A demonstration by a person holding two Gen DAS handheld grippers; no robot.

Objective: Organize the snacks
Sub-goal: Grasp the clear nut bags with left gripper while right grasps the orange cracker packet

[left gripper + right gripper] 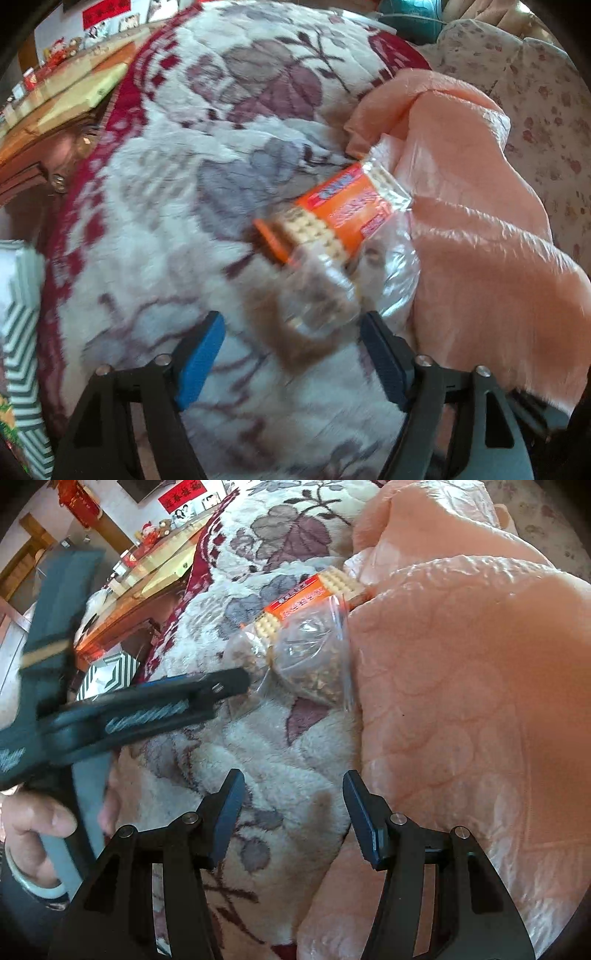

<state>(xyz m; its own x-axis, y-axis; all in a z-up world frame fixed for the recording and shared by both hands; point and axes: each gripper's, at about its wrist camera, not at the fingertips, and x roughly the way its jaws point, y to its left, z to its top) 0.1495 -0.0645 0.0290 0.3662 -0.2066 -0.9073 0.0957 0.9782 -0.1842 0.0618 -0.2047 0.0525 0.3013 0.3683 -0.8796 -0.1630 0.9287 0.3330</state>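
An orange pack of crackers (341, 214) lies on the floral plush blanket (166, 221), against a peach quilt (480, 229). A clear bag of brown snacks (317, 299) lies in front of it. My left gripper (291, 354) is open, its fingers either side of the bag's near end, not touching it. In the right wrist view the cracker pack (310, 598) and the clear bag (306, 661) lie ahead, with the left gripper (236, 683) reaching in from the left beside the bag. My right gripper (293, 812) is open and empty above the blanket (258, 738).
The peach quilt (461, 683) is heaped on the right. A wooden table (147, 587) with small items stands beyond the blanket's far left edge. A green-and-white striped box (22, 332) sits at the left.
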